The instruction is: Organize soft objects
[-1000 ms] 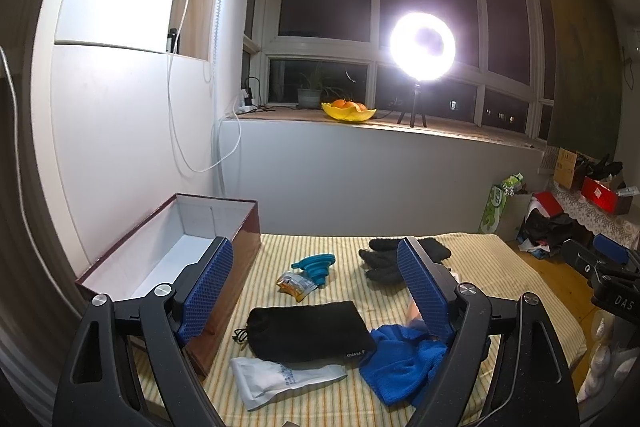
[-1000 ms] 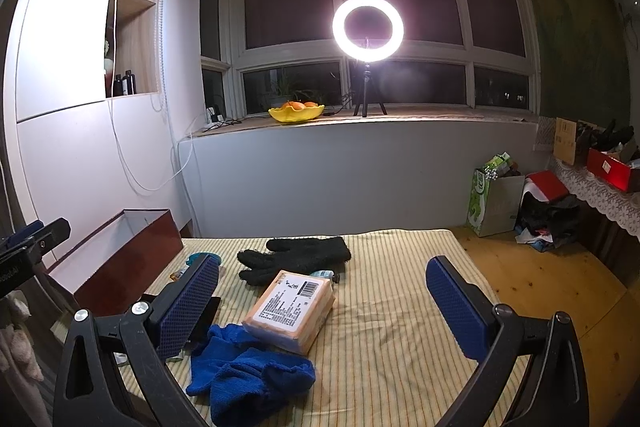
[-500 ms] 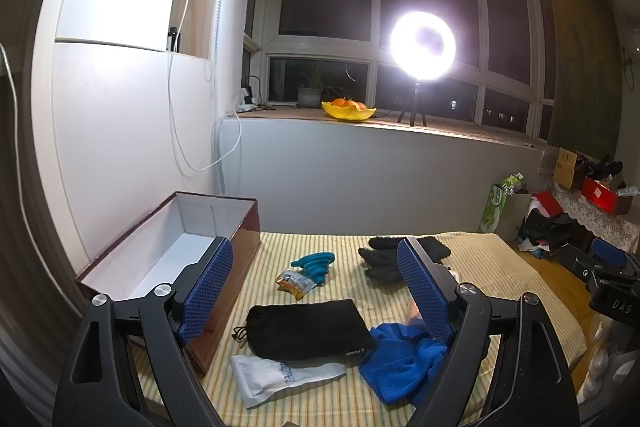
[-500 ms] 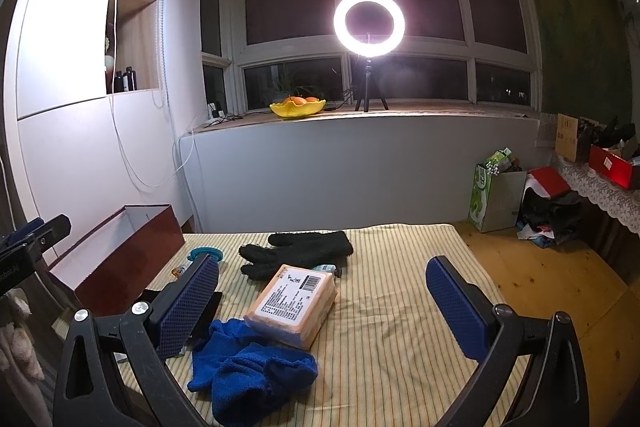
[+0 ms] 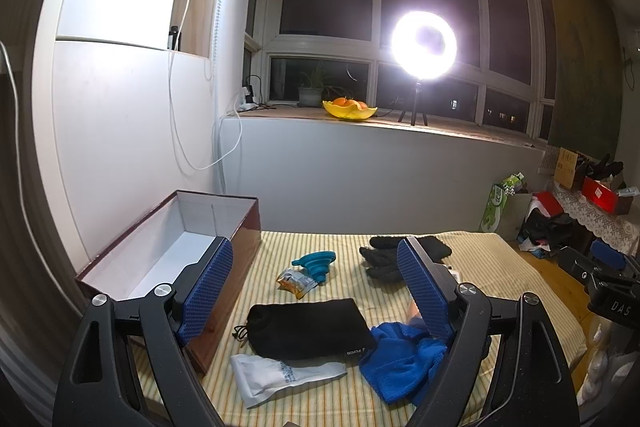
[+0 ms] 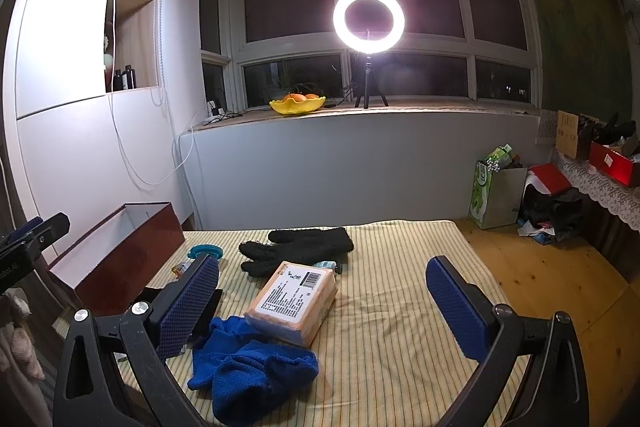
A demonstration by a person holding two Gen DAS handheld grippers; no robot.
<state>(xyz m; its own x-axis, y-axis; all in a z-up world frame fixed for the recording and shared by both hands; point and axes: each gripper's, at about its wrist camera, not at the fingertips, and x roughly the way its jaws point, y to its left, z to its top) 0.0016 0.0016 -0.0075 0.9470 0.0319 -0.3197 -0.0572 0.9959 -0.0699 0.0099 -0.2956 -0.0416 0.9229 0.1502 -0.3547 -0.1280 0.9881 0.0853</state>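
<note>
On the striped table (image 6: 400, 291) lie a blue towel (image 6: 248, 371), a black pouch (image 5: 308, 327), black gloves (image 6: 296, 251), a white packet (image 5: 280, 375) and an orange pack with a label (image 6: 296, 303). A dark red open box (image 5: 168, 255) stands at the left. My left gripper (image 5: 320, 291) is open and empty above the pouch. My right gripper (image 6: 324, 303) is open and empty, held above the orange pack and the towel (image 5: 400, 359).
A blue folding funnel (image 5: 316, 263) and a snack packet (image 5: 296, 283) lie behind the pouch. The wall and window sill with a ring light (image 6: 368, 21) and fruit bowl (image 6: 298, 105) stand behind. Wooden floor and clutter (image 6: 548, 203) lie to the right.
Both grippers stay open. The right wrist view has shifted slightly, lifting and turning a little left; the left gripper has barely moved. Nothing on the table has moved.
</note>
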